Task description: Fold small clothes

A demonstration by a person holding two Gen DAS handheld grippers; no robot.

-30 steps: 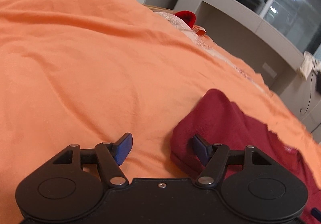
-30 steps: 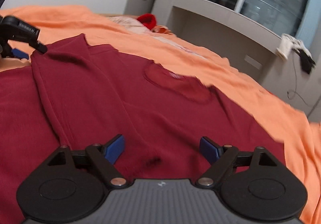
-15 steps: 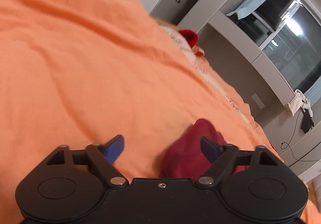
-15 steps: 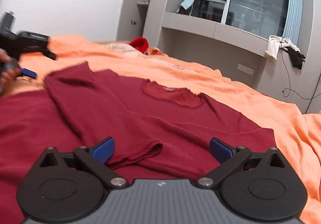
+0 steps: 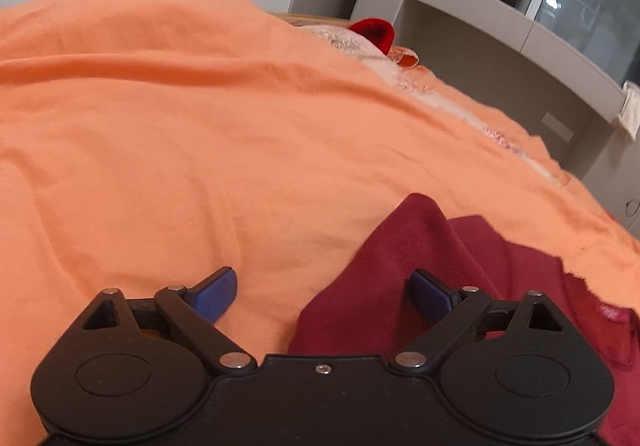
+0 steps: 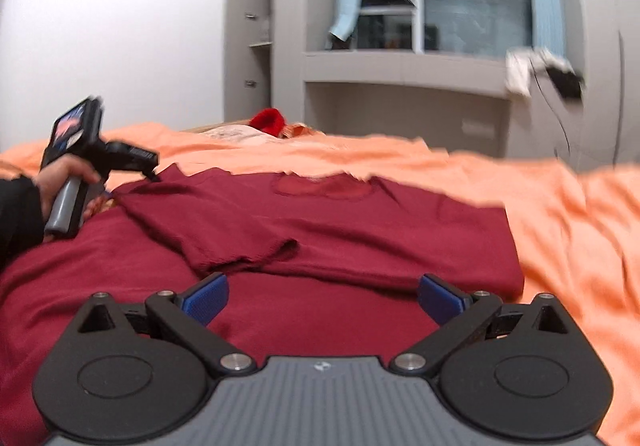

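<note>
A dark red shirt [image 6: 320, 230] lies spread on the orange bedsheet [image 6: 560, 214], with one sleeve [image 6: 224, 230] folded across its chest. My right gripper [image 6: 322, 296] is open and empty, hovering over the shirt's lower part. In the left wrist view, my left gripper [image 5: 324, 292] is open and empty at the shirt's shoulder corner [image 5: 404, 266], which lies between the fingers and rests on the sheet [image 5: 200, 146]. The left gripper also shows in the right wrist view [image 6: 132, 162], at the shirt's far left corner.
A red item [image 5: 374, 32] and a pale patterned cloth [image 5: 360, 46] lie at the bed's far end. Grey shelving and a window [image 6: 460, 6] stand behind the bed. A white cloth [image 6: 524, 70] hangs on the ledge at right.
My right gripper has pulled back and risen, so the whole shirt shows. The left gripper has tilted up then down again over the same shoulder corner.
</note>
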